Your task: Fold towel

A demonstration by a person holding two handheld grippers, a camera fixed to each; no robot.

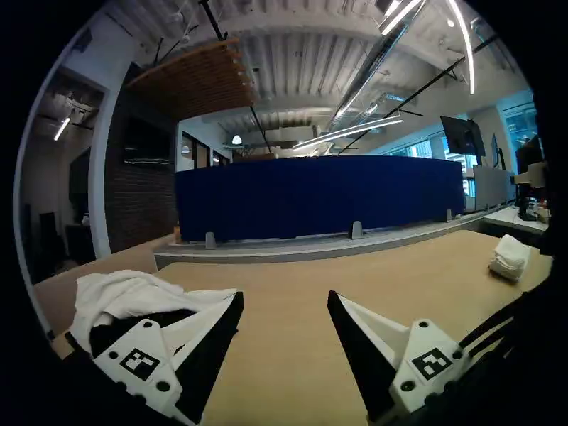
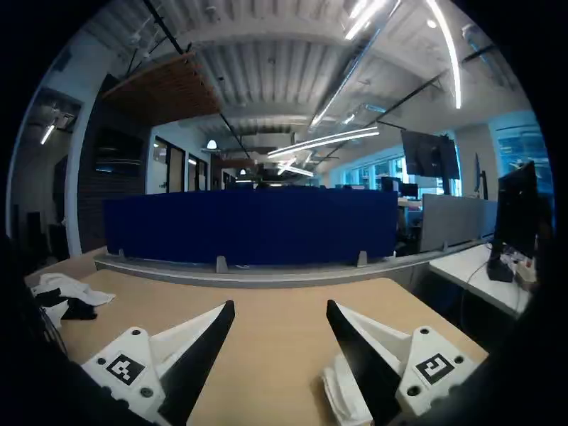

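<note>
In the left gripper view a crumpled white towel (image 1: 128,295) lies on the wooden table (image 1: 319,284), just behind the left finger of my left gripper (image 1: 285,305), which is open and holds nothing. A folded white towel stack (image 1: 510,257) sits at the table's right side. My right gripper (image 2: 279,312) hangs open over the table (image 2: 284,312), nothing between its fingers. The folded white towel stack (image 2: 341,394) lies low beside its right finger. The crumpled towel (image 2: 67,291) rests far left, mixed with dark cloth.
A blue partition (image 1: 319,195) on a grey rail bounds the table's far edge. A neighbouring white desk (image 2: 483,277) with a monitor (image 2: 518,213) stands to the right. A brick-faced wall (image 1: 138,206) rises at the left.
</note>
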